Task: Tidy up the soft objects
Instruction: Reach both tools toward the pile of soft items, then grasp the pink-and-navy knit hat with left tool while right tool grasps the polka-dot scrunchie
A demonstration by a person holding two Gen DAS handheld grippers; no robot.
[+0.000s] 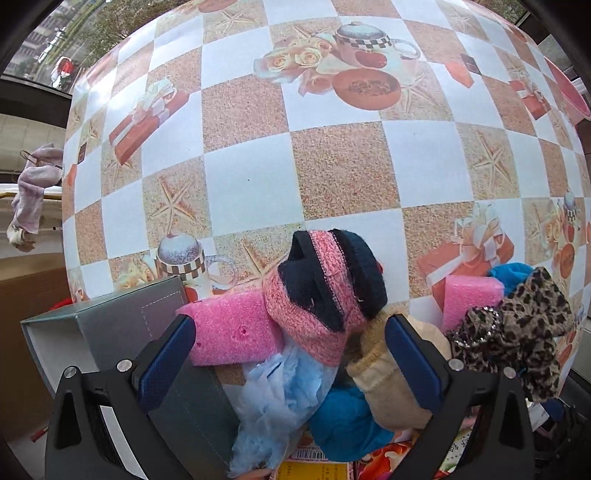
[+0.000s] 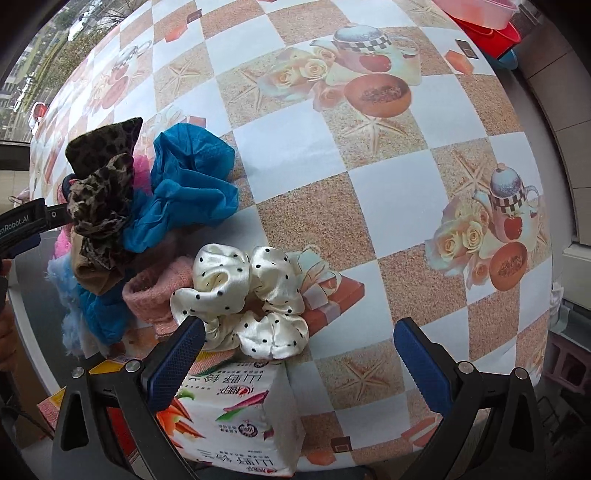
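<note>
With both pairs of tongs spread wide and pinching nothing, the soft objects sit heaped at the near edge of the counter (image 1: 332, 166), which wears a checkered cloth printed with teapots, roses and starfish. The left tongs (image 1: 290, 354) hang over the heap: between the blue pads lie a pale blue fluffy piece (image 1: 273, 398), a teal cloth (image 1: 343, 417) and a tan sock (image 1: 391, 387). Just past them, a pink foam block (image 1: 232, 332) rests against a grey box (image 1: 110, 325) on the left, and a pink-and-black knit item (image 1: 325, 291) lies on top of the block. To the right, a leopard-print scrunchie (image 1: 517, 325) sits in front of a second pink foam piece (image 1: 469, 299). The right tongs (image 2: 299, 354) hover above a printed tissue pack (image 2: 240, 417), which lies at the counter's near edge. Just beyond the pack, a cream polka-dot scrunchie (image 2: 251, 295) lies flat on the cloth, touching a pink knit piece (image 2: 155, 291) on its left. Farther left, the leopard scrunchie, here with a crumpled blue cloth (image 2: 188, 188) beside it, tops the heap, with the other tool's arm reaching in from the left edge. Far side of the counter bare; red and pink tubs (image 2: 487, 18) at the far right corner.
</note>
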